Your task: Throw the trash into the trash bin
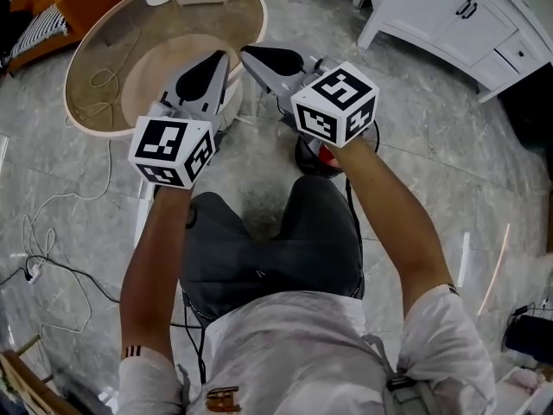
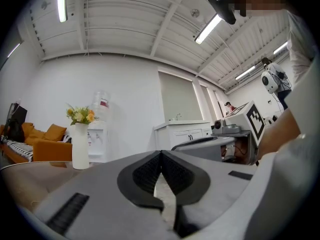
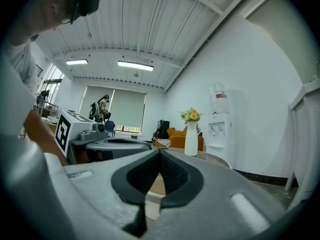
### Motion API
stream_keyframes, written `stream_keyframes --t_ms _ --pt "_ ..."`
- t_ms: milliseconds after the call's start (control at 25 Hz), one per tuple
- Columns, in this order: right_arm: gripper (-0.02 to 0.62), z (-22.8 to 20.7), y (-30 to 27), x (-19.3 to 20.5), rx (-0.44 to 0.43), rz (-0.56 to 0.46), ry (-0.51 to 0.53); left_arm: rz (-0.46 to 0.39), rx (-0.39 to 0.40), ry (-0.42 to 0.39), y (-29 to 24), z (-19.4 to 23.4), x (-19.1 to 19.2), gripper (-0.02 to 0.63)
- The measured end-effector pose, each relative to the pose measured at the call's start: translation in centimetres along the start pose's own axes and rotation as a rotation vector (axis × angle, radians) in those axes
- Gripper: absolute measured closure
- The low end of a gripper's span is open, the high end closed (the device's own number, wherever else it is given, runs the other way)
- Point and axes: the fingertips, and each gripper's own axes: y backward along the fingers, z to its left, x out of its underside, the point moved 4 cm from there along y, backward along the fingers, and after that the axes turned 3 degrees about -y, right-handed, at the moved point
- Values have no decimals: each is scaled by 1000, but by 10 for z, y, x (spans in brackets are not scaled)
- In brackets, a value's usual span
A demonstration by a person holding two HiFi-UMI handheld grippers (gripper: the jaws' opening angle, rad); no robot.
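left gripper (image 2: pixel 161 152): pressed together, empty
right gripper (image 3: pixel 159 152): pressed together, empty
progress: no trash or bin visible; likely unstarted

Left gripper (image 1: pixel 223 57), right gripper (image 1: pixel 246 53): pale grey shells, black pads on the jaws. Marker cubes (image 1: pixel 171 150): white faces, black square patterns.
Floor (image 1: pixel 432 119): grey stone tiles with paler veining.
Round surface (image 1: pixel 130 33): tan top, cream rim.
Vase (image 2: pixel 80 146): white. Flowers (image 2: pixel 81 115): yellow and orange.
Sofa (image 2: pixel 47 146): orange. Cushion (image 1: pixel 39 28): black-and-white stripes.
Cabinet (image 1: pixel 441 15): white, dark handles.
Water dispenser (image 2: pixel 97 134): white.
Trousers (image 1: pixel 268 240): dark grey. Shirt (image 1: pixel 311 353): off-white.
Cable (image 1: pixel 52 206) on the floor: white.
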Motion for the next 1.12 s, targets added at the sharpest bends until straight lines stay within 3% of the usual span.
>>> stream_keyframes --t_ms 1120 --pt "595 6 -20 1 -11 36 29 -5 -8 19 5 21 4 607"
